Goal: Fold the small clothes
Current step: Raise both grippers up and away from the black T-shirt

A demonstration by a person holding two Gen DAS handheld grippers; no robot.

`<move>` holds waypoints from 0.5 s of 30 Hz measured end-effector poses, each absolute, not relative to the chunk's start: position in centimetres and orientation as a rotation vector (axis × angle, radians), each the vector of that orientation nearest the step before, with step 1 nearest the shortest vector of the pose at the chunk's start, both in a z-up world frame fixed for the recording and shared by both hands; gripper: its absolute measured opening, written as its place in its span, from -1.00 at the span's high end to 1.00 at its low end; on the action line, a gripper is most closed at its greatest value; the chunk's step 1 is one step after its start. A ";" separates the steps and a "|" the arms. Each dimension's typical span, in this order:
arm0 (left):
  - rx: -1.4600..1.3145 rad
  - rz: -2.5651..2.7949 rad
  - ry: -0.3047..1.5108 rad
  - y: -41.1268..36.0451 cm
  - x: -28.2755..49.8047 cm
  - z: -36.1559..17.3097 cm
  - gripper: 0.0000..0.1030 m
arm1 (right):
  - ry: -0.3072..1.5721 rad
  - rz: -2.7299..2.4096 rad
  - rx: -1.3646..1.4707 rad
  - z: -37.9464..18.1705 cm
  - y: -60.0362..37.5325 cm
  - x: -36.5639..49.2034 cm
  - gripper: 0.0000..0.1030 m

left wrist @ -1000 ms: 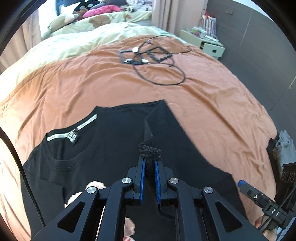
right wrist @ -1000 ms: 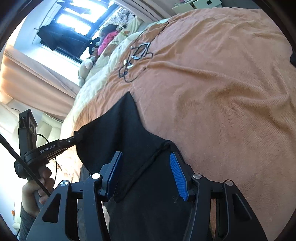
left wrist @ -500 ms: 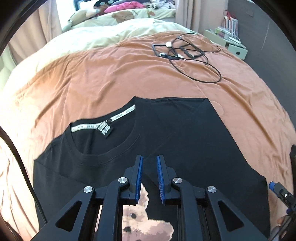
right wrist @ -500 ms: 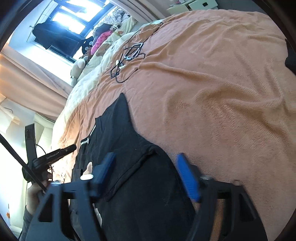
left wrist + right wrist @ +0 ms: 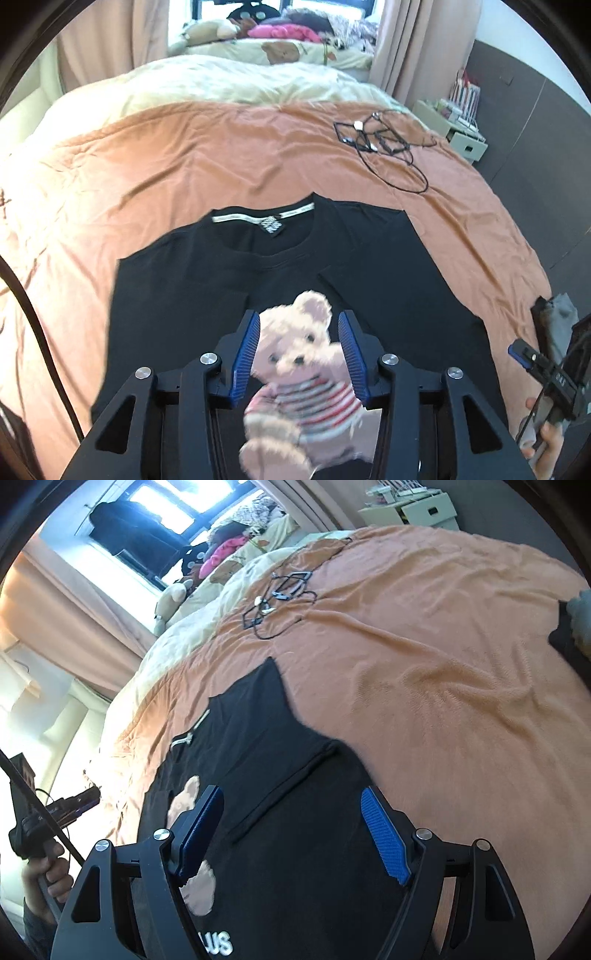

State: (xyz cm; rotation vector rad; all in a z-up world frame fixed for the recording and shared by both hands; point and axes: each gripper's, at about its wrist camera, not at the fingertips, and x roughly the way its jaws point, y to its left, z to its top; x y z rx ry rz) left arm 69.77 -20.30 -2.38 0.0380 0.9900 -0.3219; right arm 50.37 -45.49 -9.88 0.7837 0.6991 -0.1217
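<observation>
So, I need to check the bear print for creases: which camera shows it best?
Left wrist: the bear print faces the lens nearly whole between the open left gripper. Right wrist catches only slivers beside the right gripper's finger.

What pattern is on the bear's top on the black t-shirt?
Red and white stripes, on the bear print of the black t-shirt; the left wrist view shows it best.

The black T-shirt [image 5: 229, 288] is lying flat on the bed [image 5: 147, 166], presenting no raised obstruction. The orange blanket [image 5: 424, 672] is lying open on all sides of it. A tangle of black cables [image 5: 384, 144] is occupying the far right of the bed, well apart from the shirt. A pile of clothes [image 5: 557, 321] is sitting at the right edge. Both tongs, left [image 5: 299, 354] and right [image 5: 295, 834], are hanging spread above the shirt.
</observation>
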 end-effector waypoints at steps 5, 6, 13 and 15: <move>0.000 -0.331 0.957 -16.3 65.9 0.7 0.04 | 0.719 -0.103 0.699 -6.4 -42.5 48.4 -0.52; -0.006 -0.328 0.950 -15.8 65.3 1.1 0.00 | 0.716 -0.108 0.679 -5.6 -42.0 47.9 -0.64; -0.055 -0.297 0.837 -9.8 59.1 5.1 -0.59 | 0.687 -0.121 0.482 0.7 -36.7 44.4 -1.00; -0.078 -0.282 0.801 -8.3 57.4 6.0 -0.62 | 0.683 -0.122 0.450 2.2 -35.5 43.1 -1.00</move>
